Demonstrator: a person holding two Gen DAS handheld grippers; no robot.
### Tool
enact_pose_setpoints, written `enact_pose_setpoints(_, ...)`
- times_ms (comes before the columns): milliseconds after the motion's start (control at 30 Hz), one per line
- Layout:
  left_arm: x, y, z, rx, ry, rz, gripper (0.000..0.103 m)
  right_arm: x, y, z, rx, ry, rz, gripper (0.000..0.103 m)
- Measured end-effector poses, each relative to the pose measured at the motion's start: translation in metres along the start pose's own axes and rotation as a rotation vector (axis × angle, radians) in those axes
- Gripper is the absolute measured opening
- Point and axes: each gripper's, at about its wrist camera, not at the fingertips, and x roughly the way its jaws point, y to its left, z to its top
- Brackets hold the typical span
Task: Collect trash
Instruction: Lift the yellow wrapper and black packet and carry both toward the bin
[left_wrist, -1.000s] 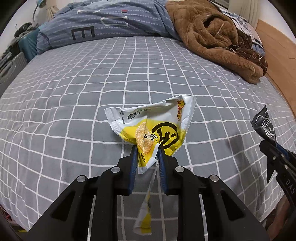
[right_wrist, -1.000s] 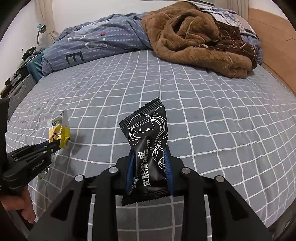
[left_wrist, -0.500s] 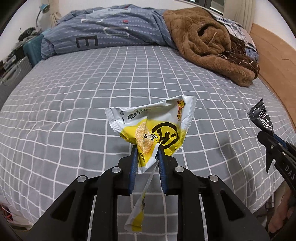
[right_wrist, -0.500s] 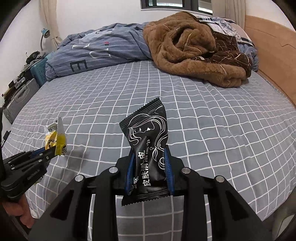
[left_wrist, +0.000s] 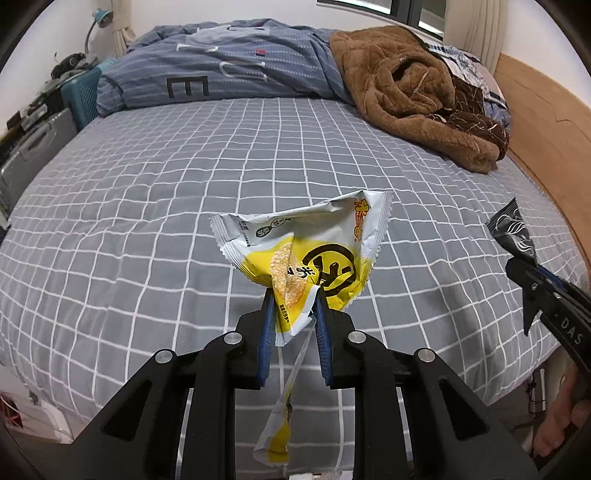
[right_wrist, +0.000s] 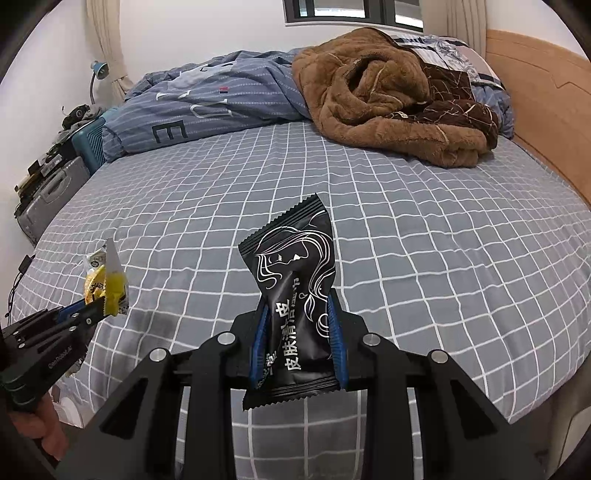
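Note:
My left gripper (left_wrist: 292, 300) is shut on a crumpled yellow and white snack wrapper (left_wrist: 314, 251), held above the grey checked bed (left_wrist: 147, 206); a torn strip of it hangs down between the fingers. In the right wrist view, my right gripper (right_wrist: 298, 317) is shut on a black sachet with a white line drawing (right_wrist: 295, 280), also held above the bed. Each gripper shows in the other's view: the right gripper (left_wrist: 524, 266) with the black sachet (left_wrist: 511, 232) at the right edge, the left gripper (right_wrist: 96, 309) with the yellow wrapper (right_wrist: 105, 284) at the left edge.
A blue striped duvet (left_wrist: 236, 70) and a brown fleece blanket (left_wrist: 410, 96) are piled at the far side of the bed. A wooden headboard (right_wrist: 546, 107) runs along the right. A suitcase (right_wrist: 51, 192) and a teal crate (right_wrist: 88, 147) stand left of the bed.
Both grippers have pulled back and risen from the bed with their wrappers still held; more of the room, window and the bed's near edge shows now.

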Motion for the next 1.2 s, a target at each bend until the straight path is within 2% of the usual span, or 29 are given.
enact_pose_setpoints(533, -0.049, 0.008, -0.031, 0.002, -0.04, 0.012, 0.02, -0.039, 0.025, -0.021, -0.039, -0.035, 0.017, 0.028)
enact_pose_setpoints(867, -0.069, 0.014, -0.053, -0.021, -0.034, 0.004, 0.02, -0.059, 0.03, -0.033, -0.036, -0.037, 0.034, 0.028)
enact_pose_setpoints(1200, -0.092, 0.019, -0.08, -0.034, -0.03, 0.001, 0.02, -0.085, 0.034, -0.059, -0.041, -0.036, 0.041, 0.028)
